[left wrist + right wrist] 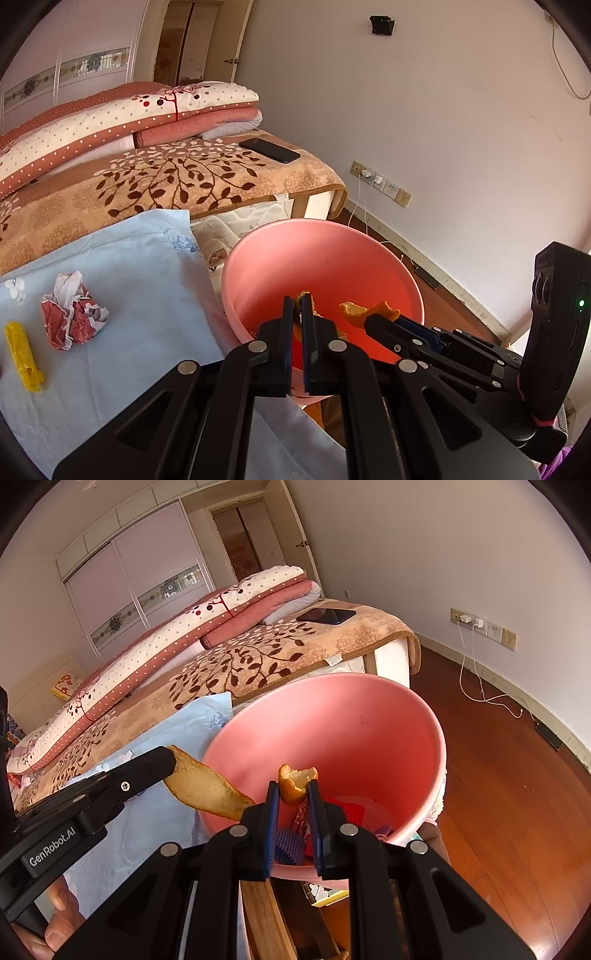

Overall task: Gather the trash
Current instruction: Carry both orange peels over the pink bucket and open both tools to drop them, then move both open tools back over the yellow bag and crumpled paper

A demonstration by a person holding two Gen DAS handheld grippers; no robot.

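Bread scraps (295, 782) are pinched in both claws, apparently over the pink bin's rim (439, 738), wall clear.

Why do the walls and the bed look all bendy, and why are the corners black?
Left wrist view: the fisheye lens curves the wall and bed; the dark corners are the lens rim. Right wrist view: same bending on the wardrobe and floor; daylight is soft, and the pink bin looks sharp, not blurry.
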